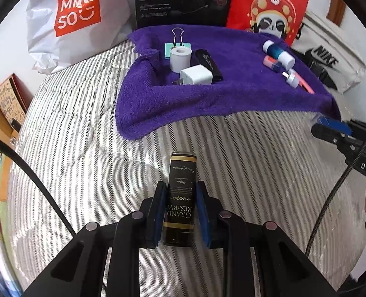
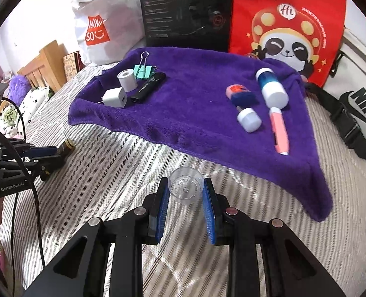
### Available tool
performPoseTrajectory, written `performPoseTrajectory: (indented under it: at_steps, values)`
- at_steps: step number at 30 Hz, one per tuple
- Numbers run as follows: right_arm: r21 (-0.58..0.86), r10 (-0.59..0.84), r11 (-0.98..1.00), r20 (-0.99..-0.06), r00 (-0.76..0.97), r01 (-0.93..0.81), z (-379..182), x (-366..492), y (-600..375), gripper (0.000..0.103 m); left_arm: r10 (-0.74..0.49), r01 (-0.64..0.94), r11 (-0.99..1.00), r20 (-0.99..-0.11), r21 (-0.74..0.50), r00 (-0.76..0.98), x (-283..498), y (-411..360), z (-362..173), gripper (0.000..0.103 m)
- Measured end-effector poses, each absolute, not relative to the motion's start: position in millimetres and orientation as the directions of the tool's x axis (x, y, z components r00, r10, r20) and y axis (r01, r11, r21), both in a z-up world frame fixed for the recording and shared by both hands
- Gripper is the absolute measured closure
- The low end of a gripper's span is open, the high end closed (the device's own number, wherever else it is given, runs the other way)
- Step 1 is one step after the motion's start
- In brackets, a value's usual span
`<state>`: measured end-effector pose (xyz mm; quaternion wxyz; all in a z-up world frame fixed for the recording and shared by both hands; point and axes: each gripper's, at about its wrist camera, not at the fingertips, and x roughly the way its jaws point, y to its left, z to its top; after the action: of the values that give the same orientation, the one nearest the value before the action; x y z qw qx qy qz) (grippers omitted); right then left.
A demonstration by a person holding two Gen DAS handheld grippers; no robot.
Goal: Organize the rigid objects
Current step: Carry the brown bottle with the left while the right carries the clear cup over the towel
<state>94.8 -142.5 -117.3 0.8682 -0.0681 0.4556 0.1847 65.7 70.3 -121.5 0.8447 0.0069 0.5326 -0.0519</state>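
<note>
My left gripper [image 1: 180, 188] is shut on a small black "Grand Reserve" bottle [image 1: 180, 198], held over the striped bed in front of the purple towel [image 1: 207, 99]. My right gripper [image 2: 185, 185] is shut on a clear plastic cup [image 2: 185, 185], seen end-on, near the towel's [image 2: 195, 113] front edge. On the towel's left lie a white charger [image 2: 114, 97], a white roll [image 2: 126, 80], a teal binder clip [image 2: 142, 70] and a black stick [image 2: 148, 87]. On its right lie a blue-and-white bottle [image 2: 272, 87], a pink-blue eraser [image 2: 241, 94], a white cap [image 2: 249, 120] and a pink pen [image 2: 279, 133].
A Miniso bag [image 1: 76, 19], a black box [image 1: 180, 0], a red panda bag [image 2: 286, 24] and a Nike bag [image 2: 361, 104] line the back. A wooden headboard [image 2: 46, 66] and plush toys [image 2: 17, 104] are at the left. The left gripper [image 2: 22, 158] shows in the right wrist view.
</note>
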Motion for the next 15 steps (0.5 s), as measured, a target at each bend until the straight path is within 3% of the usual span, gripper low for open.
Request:
performPoseTrajectory:
  at_steps: [15]
  values:
    - [0.057, 0.244, 0.940, -0.801, 0.547, -0.336, -94, 100, -176, 0.077, -0.116, 0.118, 0.991, -0.883, -0.070, 0.455, 78, 64, -95, 0.080]
